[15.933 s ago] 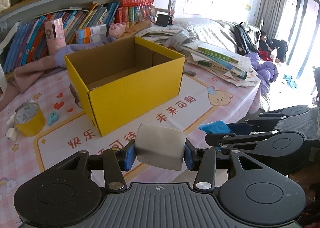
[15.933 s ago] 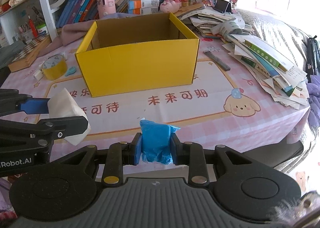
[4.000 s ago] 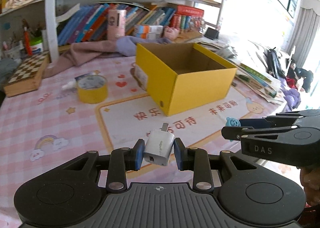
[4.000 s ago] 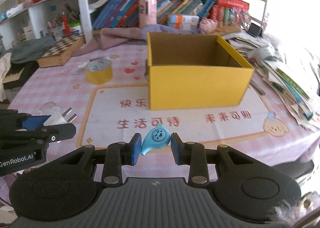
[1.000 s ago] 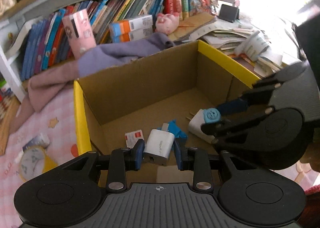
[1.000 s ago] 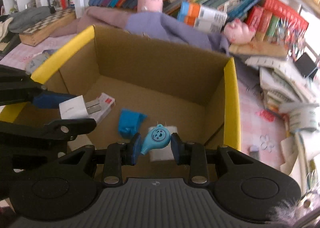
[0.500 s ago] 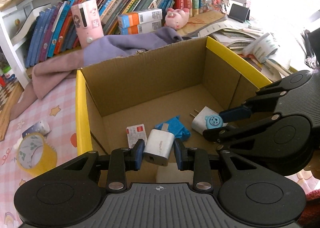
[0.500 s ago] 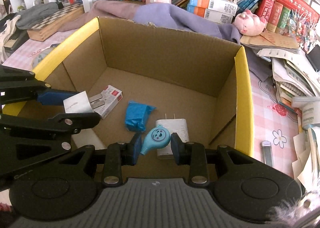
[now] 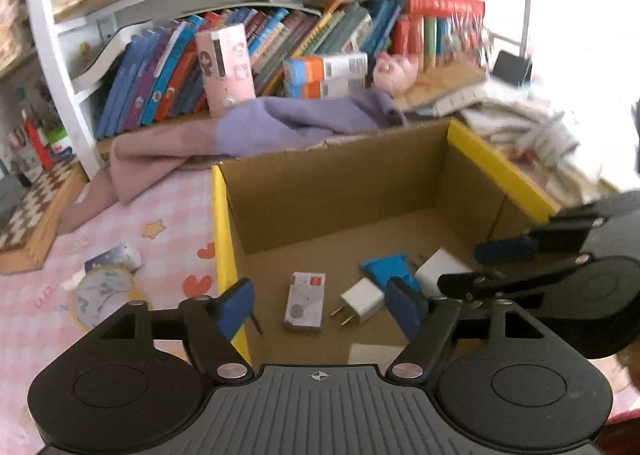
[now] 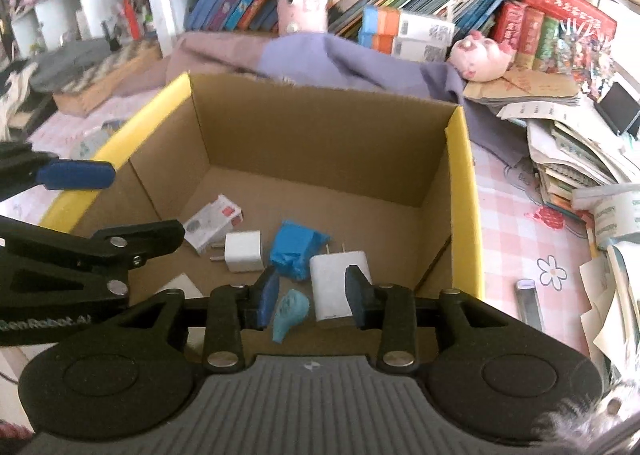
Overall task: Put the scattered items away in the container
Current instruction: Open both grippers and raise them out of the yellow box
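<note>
Left gripper (image 9: 320, 305) opening over the yellow box (image 9: 224, 239) — nothing between its jaws — white charger (image 9: 362, 300) lying inside.

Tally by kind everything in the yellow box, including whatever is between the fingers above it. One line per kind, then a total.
White plug chargers: 2
Crumpled blue packet: 1
Red-and-white small box: 1
White flat pad: 1
Light-blue charm, loose in the opening right gripper: 1
Total: 6
</note>
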### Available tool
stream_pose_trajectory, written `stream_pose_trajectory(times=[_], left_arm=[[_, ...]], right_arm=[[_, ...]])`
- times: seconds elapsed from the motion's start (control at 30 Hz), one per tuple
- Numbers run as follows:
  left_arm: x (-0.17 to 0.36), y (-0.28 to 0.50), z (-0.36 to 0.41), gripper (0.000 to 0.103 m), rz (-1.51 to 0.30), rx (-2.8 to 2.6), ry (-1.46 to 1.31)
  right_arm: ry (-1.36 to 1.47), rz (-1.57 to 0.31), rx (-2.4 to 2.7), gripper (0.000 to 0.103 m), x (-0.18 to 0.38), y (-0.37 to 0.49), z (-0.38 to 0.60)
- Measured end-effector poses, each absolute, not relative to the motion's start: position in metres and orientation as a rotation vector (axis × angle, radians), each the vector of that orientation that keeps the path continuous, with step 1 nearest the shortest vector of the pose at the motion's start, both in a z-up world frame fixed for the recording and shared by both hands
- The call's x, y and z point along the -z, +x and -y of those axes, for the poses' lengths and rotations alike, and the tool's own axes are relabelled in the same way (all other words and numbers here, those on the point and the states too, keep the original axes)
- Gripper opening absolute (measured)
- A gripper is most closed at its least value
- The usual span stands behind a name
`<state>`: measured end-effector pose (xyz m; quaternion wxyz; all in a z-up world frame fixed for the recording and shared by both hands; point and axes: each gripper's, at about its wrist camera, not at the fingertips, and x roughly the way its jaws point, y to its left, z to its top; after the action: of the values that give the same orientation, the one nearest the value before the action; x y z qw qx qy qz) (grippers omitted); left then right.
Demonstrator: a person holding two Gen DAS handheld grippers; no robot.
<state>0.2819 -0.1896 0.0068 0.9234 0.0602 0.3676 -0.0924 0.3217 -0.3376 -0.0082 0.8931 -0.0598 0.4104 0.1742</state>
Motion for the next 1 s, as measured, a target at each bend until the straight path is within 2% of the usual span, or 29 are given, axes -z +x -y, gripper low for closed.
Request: stream_pose_trajectory(times=[0.17,0.27,0.47,0.53,1.0], left_arm=[[-0.016,0.268,0.185,0.081,-0.711,0.194,0.099],[-0.022,0.259,0.182,0.097,-0.674,0.167,0.102],[-0.029,0.242,0.170,0.099,-0.646,0.197,0.082],[-0.031,0.236,0.166,0.100,-0.636,0.204,0.079],[-0.038,0.193,0.131,0.101,-0.581,0.308,0.110]], right_arm=[[-0.102,-0.811,-0.327,0.044,-0.001,0.309,0.339],[-0.078,-0.781,-0.289,0.048,-0.007,0.299,0.341],[-0.071,-0.729,-0.214,0.057,-0.014,0.276,0.334],[-0.064,-0.712,-0.192,0.065,-0.016,0.266,0.332],[-0.035,-0.657,-0.064,0.071,-0.030,0.205,0.300]])
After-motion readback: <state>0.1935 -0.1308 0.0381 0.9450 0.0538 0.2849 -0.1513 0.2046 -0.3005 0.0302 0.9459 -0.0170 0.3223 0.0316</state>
